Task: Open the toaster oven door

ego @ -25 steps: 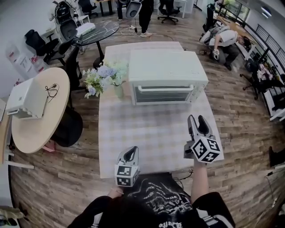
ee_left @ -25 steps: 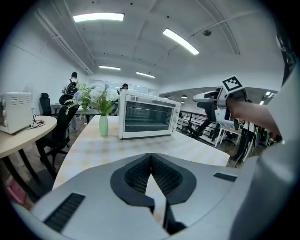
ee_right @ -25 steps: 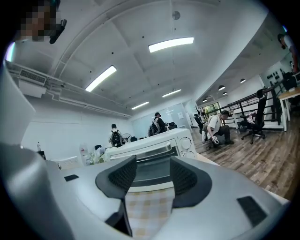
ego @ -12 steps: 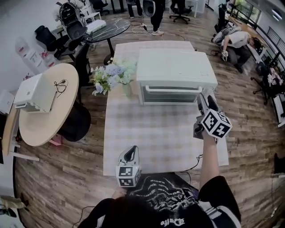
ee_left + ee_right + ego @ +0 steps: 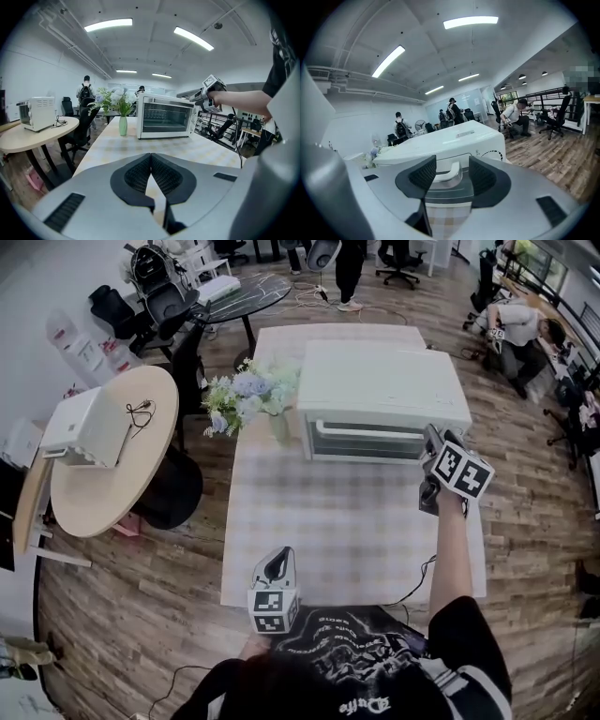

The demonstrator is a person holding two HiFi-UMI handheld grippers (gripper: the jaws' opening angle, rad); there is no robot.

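A white toaster oven stands at the far end of the checked table, its glass door shut and a long handle along the door's top. My right gripper is raised at the oven's front right corner. It is open, and in the right gripper view the right end of the handle shows between the spread fingertips of the right gripper, apart from them. My left gripper hovers at the table's near edge. In the left gripper view the left gripper is shut on nothing.
A vase of flowers stands just left of the oven. A round wooden table with another white appliance is to the left. A cable hangs off the table's near right. Office chairs and people are at the back.
My right gripper has travelled forward and up from the table's near right to the oven's front right corner. The left gripper has stayed at the near edge.
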